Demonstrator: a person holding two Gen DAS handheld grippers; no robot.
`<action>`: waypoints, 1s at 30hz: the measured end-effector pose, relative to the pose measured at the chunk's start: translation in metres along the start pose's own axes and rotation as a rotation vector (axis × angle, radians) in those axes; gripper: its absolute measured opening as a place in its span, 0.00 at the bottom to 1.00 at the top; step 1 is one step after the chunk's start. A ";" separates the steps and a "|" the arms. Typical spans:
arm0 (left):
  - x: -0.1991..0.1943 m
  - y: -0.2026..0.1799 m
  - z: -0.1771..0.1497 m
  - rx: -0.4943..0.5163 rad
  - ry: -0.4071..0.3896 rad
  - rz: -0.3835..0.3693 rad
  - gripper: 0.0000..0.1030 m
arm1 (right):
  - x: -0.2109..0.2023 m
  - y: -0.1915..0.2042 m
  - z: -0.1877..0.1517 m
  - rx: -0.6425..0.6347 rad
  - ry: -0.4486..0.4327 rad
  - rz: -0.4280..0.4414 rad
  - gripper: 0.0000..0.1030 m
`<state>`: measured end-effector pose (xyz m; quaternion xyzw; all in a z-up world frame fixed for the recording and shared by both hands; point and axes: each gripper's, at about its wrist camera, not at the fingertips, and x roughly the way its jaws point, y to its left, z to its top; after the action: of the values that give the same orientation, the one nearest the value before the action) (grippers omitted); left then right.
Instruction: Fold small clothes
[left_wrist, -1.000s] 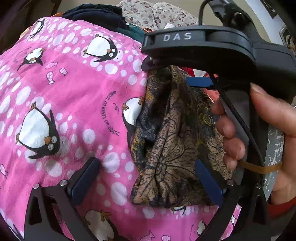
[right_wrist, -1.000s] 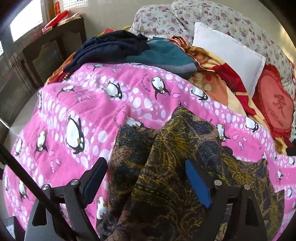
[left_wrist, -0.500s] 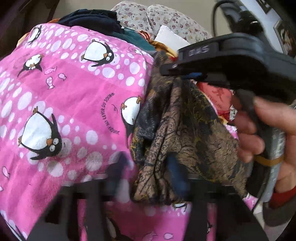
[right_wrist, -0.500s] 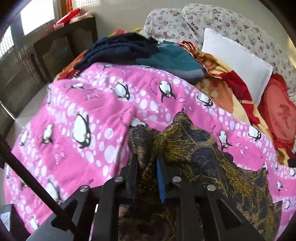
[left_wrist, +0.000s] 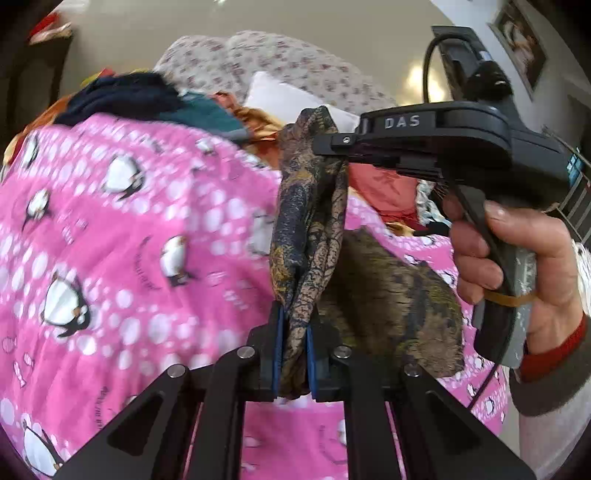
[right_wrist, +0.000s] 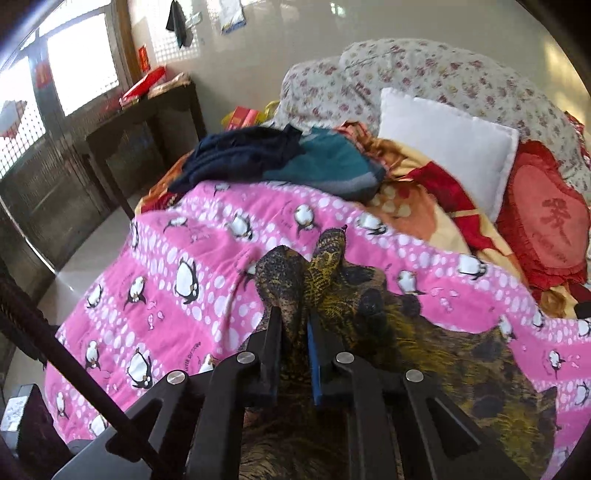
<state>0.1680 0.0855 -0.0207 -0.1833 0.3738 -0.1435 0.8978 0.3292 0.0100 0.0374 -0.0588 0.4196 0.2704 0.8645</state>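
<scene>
Now, left gripper (left_wrist: 293, 350): I read the jaws as clamped; they have just been closing, and a bunched fold of the patterned garment (left_wrist: 310, 229) sits pinched between the blue pads.
Right gripper (right_wrist: 295, 350): likewise clenched on the same cloth; its jaws have just been closing, with a gathered ridge of fabric rising between the pads.
Right gripper, seen from left wrist (left_wrist: 332, 146): its tip holds the upper end of the cloth, and a hand (left_wrist: 517, 266) squeezes the trigger handle.
Change: a second ago both pairs of jaws stood wide over the garment lying slack on the blanket; I now see both grips made and the held edge lifted clear.
Garment position: the gripped edge hangs taut between the two grippers; the remainder trails down and rests on the pink penguin blanket (right_wrist: 192, 266).
Task meaning: I judge the pick-up complete and the fold itself not yet started.
Surroundings: dark clothes pile (right_wrist: 258, 155) and white pillow (right_wrist: 447, 147) lie well apart, beyond the blanket.
</scene>
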 end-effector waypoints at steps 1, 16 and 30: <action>0.000 -0.010 0.001 0.019 0.001 -0.003 0.10 | -0.009 -0.007 -0.001 0.004 -0.012 -0.003 0.11; 0.057 -0.183 -0.019 0.273 0.106 -0.123 0.10 | -0.125 -0.147 -0.054 0.144 -0.143 -0.126 0.05; 0.160 -0.264 -0.068 0.356 0.269 -0.117 0.11 | -0.129 -0.293 -0.151 0.393 -0.084 -0.233 0.03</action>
<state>0.1957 -0.2284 -0.0490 -0.0225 0.4476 -0.2824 0.8482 0.3113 -0.3418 0.0013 0.0740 0.4184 0.0841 0.9013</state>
